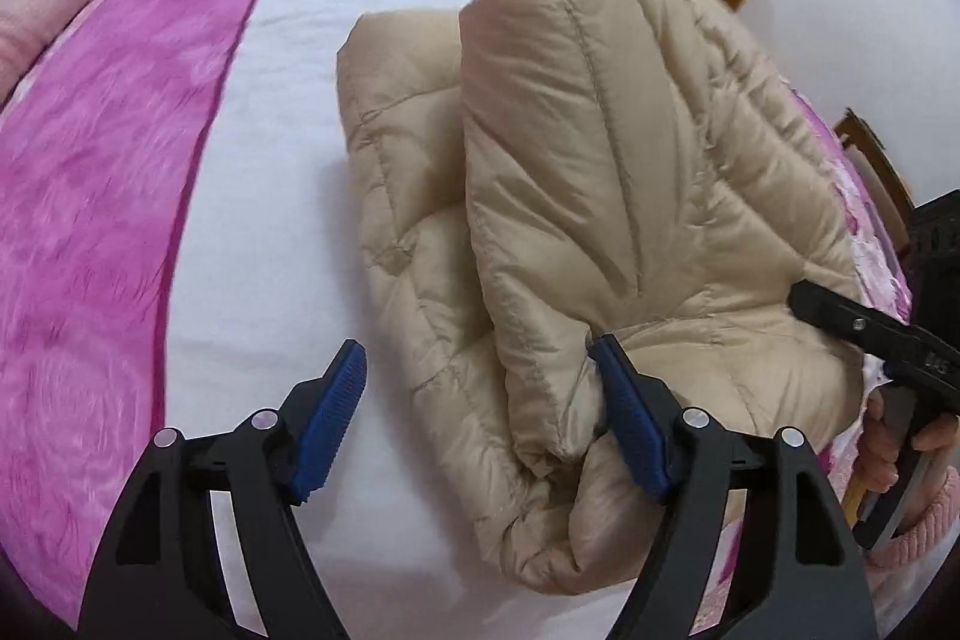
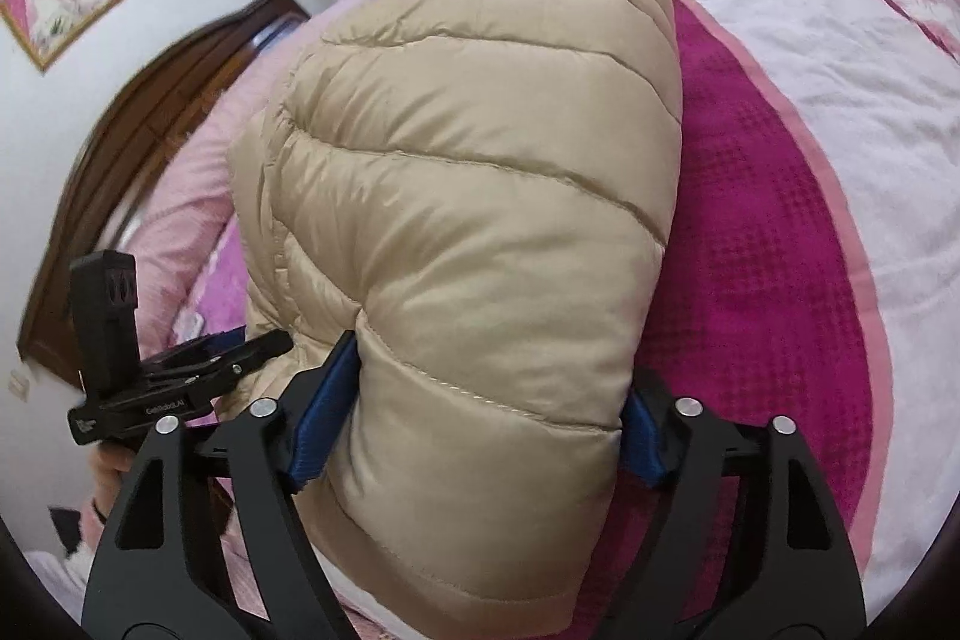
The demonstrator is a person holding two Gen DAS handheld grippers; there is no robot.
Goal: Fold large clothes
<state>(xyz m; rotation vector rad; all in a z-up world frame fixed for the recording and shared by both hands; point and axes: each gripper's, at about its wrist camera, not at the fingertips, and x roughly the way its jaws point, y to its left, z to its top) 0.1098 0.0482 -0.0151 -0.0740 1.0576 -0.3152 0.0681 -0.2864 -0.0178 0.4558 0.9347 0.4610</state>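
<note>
2 grippers worked over a beige puffer jacket [image 1: 600, 196] lying folded on a bed covered by a pink-and-white bedspread [image 1: 120, 172]. The left gripper [image 1: 480, 418] stood released, its jaws spread wide, with 1 blue pad [image 1: 630, 418] touching a fold of the jacket and the other over the white stripe. The right gripper [image 2: 474, 412] was clenched on a thick puffed fold of the jacket, both pads pressed into the fabric. A dark wooden headboard [image 2: 150, 112] stood beyond.
</note>
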